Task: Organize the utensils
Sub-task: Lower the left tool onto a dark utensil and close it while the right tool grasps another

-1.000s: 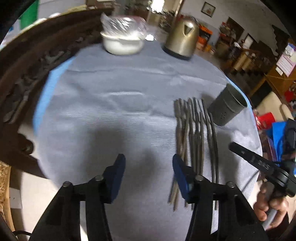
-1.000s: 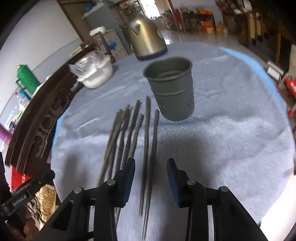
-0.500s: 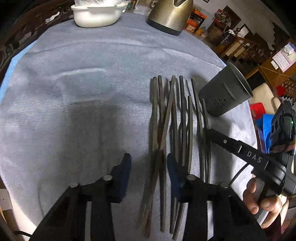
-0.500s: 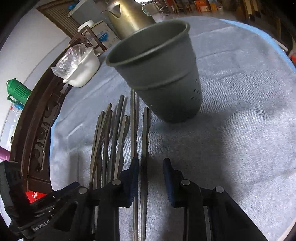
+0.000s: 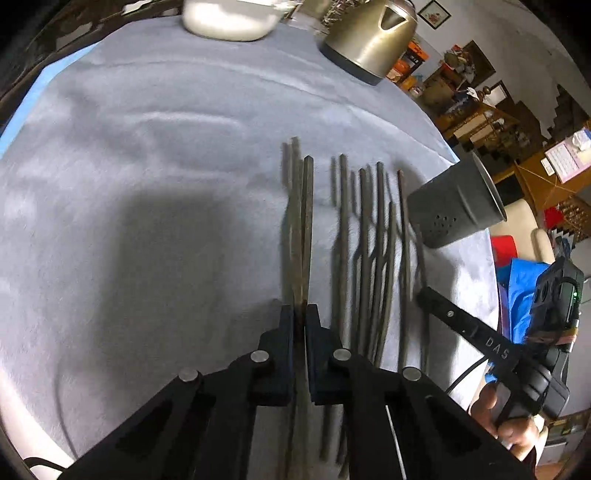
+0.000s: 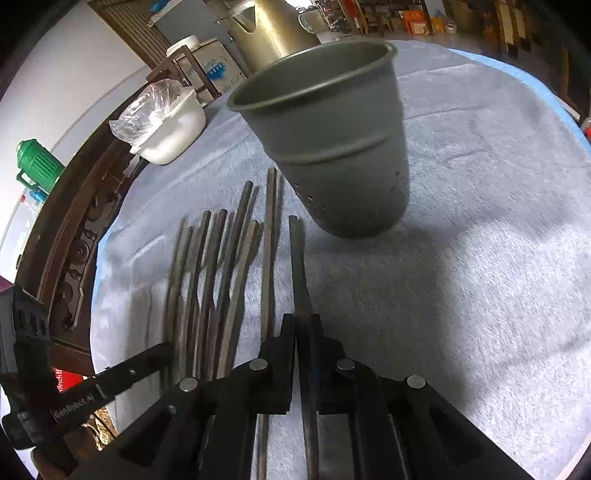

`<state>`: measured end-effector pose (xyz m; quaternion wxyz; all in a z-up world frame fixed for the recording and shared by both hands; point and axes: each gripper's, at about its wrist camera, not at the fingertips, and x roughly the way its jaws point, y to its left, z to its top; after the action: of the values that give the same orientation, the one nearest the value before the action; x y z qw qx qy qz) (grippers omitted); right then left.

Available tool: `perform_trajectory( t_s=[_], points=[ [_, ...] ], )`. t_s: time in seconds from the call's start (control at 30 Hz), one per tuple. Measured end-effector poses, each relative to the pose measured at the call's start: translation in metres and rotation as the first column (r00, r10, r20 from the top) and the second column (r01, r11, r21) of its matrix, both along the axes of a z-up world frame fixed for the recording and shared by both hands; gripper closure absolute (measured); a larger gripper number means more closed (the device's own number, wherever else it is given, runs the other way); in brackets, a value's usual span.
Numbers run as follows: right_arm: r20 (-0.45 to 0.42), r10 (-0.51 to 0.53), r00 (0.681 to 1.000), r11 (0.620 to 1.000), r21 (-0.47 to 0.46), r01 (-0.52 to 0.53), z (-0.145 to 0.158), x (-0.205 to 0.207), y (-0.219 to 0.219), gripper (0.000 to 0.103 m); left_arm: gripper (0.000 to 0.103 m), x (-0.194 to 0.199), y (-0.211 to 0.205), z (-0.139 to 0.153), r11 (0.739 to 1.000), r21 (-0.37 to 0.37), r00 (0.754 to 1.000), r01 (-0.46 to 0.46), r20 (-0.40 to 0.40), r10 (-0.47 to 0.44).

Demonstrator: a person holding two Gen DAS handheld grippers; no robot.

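Kettle (image 5: pixel 369 33) and white bowl (image 6: pixel 171 127) stand beyond holder (image 6: pixel 328 147), chopsticks (image 6: pixel 221 280)

Daylit, fisheye-warped frames with dark corners; soft shadows darken the tablecloth (image 5: pixel 147 155), edges slightly blurred.

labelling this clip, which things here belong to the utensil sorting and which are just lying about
Part of the job:
dark slender chopsticks on the cloth
grey perforated metal holder cup
left gripper, shut on two chopsticks
right gripper, shut on one chopstick

Just lying about:
brass-coloured metal kettle
white plastic-covered bowl
green flask
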<state>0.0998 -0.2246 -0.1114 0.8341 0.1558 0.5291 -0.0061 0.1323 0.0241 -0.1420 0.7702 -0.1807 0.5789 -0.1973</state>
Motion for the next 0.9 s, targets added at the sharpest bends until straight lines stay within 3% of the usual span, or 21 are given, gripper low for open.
perform_trajectory(
  t_s=[0.17,0.3,0.47,0.57,0.9],
  points=[
    [-0.020,0.014,1.000,1.000,-0.013,-0.014,0.004,-0.012,-0.001,0.095,0.095,0.001,0.016,0.002,1.000,-0.006,0.999,0.029,-0.024,-0.029],
    [-0.038,0.003,0.999,0.999,-0.038,-0.005,0.009,0.005,0.001,0.093,0.062,0.019,0.019,0.011,0.999,0.027,1.000,0.016,0.001,-0.016],
    [-0.058,-0.009,0.998,0.997,-0.071,0.005,0.006,0.027,0.004,0.091,0.062,0.055,0.012,0.007,0.998,0.065,1.000,0.003,0.016,-0.004],
    [-0.054,-0.008,0.999,0.997,-0.080,0.004,0.005,0.032,0.006,0.091,0.069,0.068,0.010,0.004,0.996,0.084,1.000,-0.014,0.008,0.013],
    [-0.058,0.004,0.998,0.999,-0.049,-0.007,0.005,0.033,-0.002,0.093,0.073,0.107,-0.015,0.003,0.980,0.195,0.997,0.046,0.053,-0.057]
  ],
)
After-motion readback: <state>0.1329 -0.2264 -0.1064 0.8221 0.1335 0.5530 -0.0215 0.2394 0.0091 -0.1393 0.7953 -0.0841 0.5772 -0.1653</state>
